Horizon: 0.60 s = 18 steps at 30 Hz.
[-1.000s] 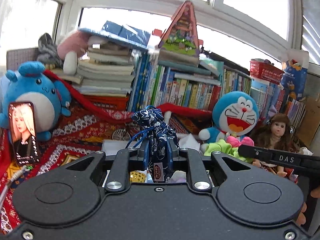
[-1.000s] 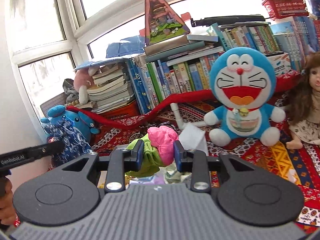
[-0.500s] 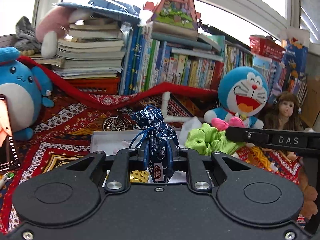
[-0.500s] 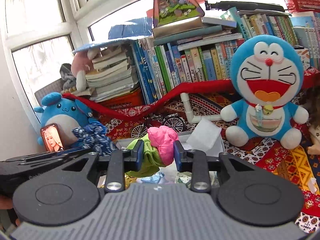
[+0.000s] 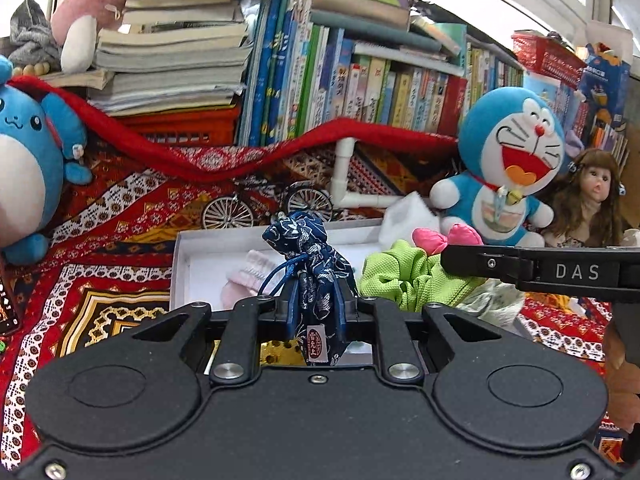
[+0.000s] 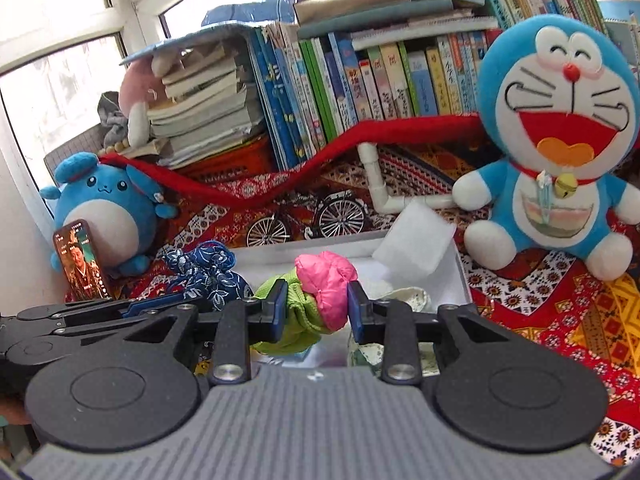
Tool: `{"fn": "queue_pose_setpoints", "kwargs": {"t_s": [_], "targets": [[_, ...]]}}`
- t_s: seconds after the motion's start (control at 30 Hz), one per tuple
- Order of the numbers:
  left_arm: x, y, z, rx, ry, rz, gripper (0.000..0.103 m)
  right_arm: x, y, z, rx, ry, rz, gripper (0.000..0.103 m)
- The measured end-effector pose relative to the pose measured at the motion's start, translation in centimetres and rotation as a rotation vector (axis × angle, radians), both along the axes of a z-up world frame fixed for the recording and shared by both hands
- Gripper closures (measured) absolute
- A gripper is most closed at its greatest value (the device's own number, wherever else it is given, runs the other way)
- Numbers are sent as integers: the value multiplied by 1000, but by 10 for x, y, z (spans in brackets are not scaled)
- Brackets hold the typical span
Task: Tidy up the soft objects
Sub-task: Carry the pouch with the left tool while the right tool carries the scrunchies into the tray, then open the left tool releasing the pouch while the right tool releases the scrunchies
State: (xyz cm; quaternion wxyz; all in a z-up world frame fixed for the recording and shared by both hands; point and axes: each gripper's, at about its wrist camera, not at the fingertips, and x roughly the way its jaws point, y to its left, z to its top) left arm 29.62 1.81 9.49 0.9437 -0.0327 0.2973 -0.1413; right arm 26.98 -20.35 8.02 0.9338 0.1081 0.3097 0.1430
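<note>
Left wrist view: left gripper (image 5: 316, 308) clamped tight on blue floral drawstring pouch (image 5: 308, 264), right gripper (image 6: 316, 308) nipped on pink-and-green soft bundle (image 6: 316, 296), both carried above open white box (image 5: 180, 264) on patterned cloth (image 5: 100, 216), evidently for stowing inside.

Box (image 5: 276, 240) before bicycle model (image 5: 228, 212), books (image 5: 360, 88) behind
</note>
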Motion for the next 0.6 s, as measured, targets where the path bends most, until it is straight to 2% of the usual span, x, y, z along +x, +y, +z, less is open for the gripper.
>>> {"fn": "queue_pose_setpoints", "kwargs": {"t_s": [0.6], "targets": [[22, 8, -24, 6, 45, 37, 86, 18, 19, -18, -53, 32, 46, 67]]}}
